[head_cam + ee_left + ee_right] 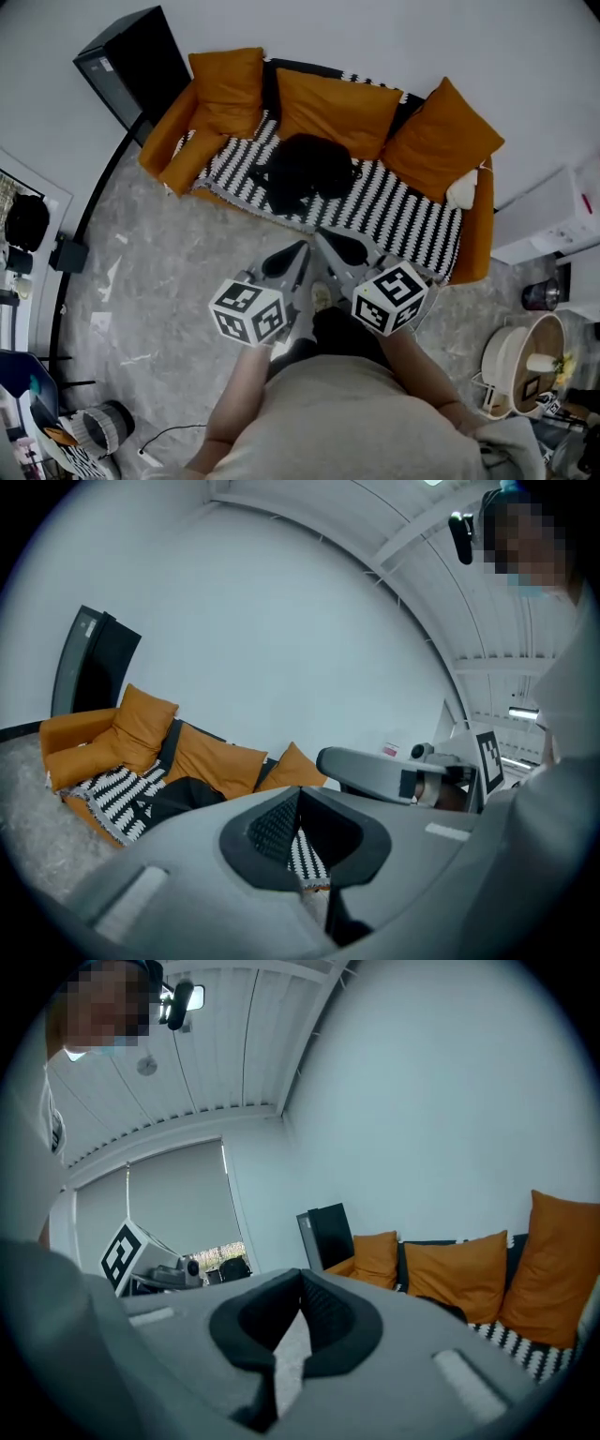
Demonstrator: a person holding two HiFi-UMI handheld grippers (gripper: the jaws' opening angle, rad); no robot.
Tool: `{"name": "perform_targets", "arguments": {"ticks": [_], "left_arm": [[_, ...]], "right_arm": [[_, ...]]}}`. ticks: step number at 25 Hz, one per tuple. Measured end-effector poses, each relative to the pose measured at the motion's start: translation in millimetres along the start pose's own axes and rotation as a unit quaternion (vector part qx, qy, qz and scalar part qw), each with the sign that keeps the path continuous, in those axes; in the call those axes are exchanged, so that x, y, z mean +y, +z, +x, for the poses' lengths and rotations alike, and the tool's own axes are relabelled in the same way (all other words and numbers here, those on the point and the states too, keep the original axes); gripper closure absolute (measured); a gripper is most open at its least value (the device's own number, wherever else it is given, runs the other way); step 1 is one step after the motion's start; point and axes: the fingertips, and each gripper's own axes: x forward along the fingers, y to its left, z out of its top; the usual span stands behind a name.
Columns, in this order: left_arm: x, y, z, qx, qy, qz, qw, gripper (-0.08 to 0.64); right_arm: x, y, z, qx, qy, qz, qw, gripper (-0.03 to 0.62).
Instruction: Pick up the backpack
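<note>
The black backpack lies slumped on the striped blanket in the middle of the orange sofa. It also shows in the left gripper view as the backpack, left of the jaws. My left gripper and right gripper are side by side over the floor just short of the sofa's front edge, both pointing at it. Neither touches the backpack. The left gripper is shut with its tips together and nothing between them. The right gripper is shut and empty too.
Three orange cushions lean on the sofa back behind the backpack. A tall black cabinet stands left of the sofa and a white unit to its right. A round basket stand is at the right. The floor is grey marble.
</note>
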Motion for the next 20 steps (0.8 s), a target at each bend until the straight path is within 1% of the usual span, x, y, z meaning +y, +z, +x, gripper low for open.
{"name": "perform_targets", "arguments": {"ticks": [2, 4, 6, 11, 15, 20], "left_arm": [[9.9, 10.5, 17.6, -0.002, 0.005, -0.004, 1.0, 0.554], [18.1, 20.8, 37.6, -0.001, 0.006, -0.001, 1.0, 0.554], [25.3, 29.2, 58.9, 0.001, 0.005, 0.002, 1.0, 0.554], [36.3, 44.1, 106.5, 0.006, -0.005, -0.006, 0.9999, 0.554], [42.9, 52.1, 130.2, 0.015, -0.003, 0.0, 0.9999, 0.554], [54.6, 51.3, 151.1, 0.028, 0.001, -0.012, 0.9995, 0.554]], "right_arm": [[-14.4, 5.5, 12.7, 0.007, 0.009, -0.005, 1.0, 0.591], [-33.0, 13.8, 23.1, 0.007, 0.012, -0.01, 1.0, 0.591], [-55.0, 22.2, 31.9, 0.006, 0.011, -0.009, 1.0, 0.591], [-104.8, 38.5, 41.4, 0.0, 0.002, -0.005, 1.0, 0.591], [-125.5, 37.3, 48.6, 0.007, 0.002, 0.009, 1.0, 0.591], [-149.0, 36.9, 53.9, 0.009, -0.005, 0.02, 1.0, 0.591]]}}
